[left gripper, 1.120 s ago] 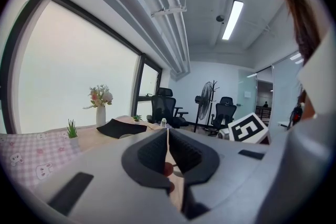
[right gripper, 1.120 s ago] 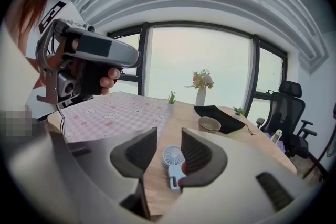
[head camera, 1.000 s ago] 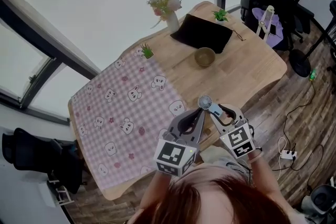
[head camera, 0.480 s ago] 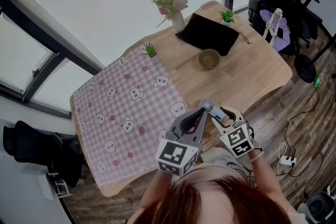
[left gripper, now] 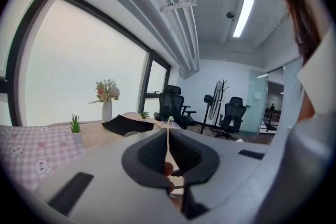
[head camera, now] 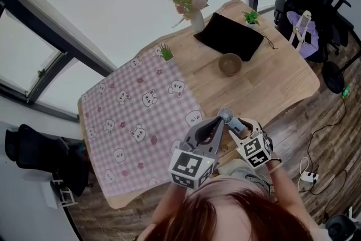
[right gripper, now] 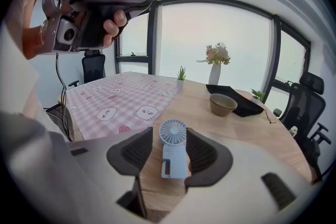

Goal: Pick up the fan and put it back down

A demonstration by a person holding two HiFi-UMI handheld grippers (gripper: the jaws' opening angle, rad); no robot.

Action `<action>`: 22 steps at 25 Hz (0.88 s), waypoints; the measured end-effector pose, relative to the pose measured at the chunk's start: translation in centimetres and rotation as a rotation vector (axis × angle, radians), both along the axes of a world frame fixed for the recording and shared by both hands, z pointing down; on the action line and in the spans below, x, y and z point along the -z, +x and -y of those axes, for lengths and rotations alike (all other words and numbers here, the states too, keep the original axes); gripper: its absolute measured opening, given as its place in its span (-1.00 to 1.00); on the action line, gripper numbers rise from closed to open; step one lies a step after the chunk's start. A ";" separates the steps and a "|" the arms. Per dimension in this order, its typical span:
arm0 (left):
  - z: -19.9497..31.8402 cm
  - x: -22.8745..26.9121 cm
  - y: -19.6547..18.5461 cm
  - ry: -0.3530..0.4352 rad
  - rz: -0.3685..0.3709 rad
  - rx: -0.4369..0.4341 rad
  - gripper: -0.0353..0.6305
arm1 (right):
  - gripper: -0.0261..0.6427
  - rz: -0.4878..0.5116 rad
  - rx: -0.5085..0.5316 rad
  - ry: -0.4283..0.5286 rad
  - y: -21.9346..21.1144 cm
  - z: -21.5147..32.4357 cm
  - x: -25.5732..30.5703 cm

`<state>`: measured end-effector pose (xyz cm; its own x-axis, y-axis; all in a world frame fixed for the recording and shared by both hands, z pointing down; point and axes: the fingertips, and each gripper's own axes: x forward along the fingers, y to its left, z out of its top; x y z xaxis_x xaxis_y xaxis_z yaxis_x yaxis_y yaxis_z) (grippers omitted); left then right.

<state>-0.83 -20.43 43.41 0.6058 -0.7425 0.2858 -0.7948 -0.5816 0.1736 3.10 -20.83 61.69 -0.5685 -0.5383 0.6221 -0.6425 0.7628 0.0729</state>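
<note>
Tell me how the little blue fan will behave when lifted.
The fan looks small and plastic, so it is probably light and stiff. Its round grille head is wider than the slim body, so stood upright it would likely tip easily. The smooth casing may slip in a loose grip.

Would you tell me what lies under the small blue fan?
Bare wood of the table shows round the fan; the checked cloth ends short of it. Its body covers the spot beneath.

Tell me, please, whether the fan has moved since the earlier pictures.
Yes, slightly: measured against the bowl, the fan has drifted a little farther from it, toward the near edge of the table.
</note>
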 end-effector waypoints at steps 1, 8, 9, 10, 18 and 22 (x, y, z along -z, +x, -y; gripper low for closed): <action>0.2 -0.1 0.0 -0.002 0.000 0.002 -0.85 | -0.33 -0.006 0.004 -0.005 0.0 0.1 -0.3; 1.4 -0.4 0.0 -0.011 -0.001 0.010 -0.85 | -0.30 -0.034 0.019 -0.046 0.1 0.8 -2.6; 1.5 -0.5 0.0 -0.013 -0.001 0.010 -0.85 | -0.30 -0.036 0.020 -0.052 0.1 0.9 -2.9; 1.6 -0.6 -0.1 -0.016 -0.002 0.011 -0.85 | -0.29 -0.038 0.021 -0.058 0.1 0.9 -3.2; 2.4 -1.1 -0.4 -0.038 -0.001 0.026 -0.85 | -0.24 -0.056 0.034 -0.112 0.1 1.2 -5.3; 2.7 -1.4 -0.8 -0.045 -0.001 0.032 -0.85 | -0.22 -0.072 0.035 -0.135 0.0 1.4 -6.5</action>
<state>-1.62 -23.10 44.80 0.5818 -0.7482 0.3190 -0.8130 -0.5471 0.1995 3.14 -22.23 68.18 -0.5372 -0.4273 0.7272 -0.6119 0.7908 0.0127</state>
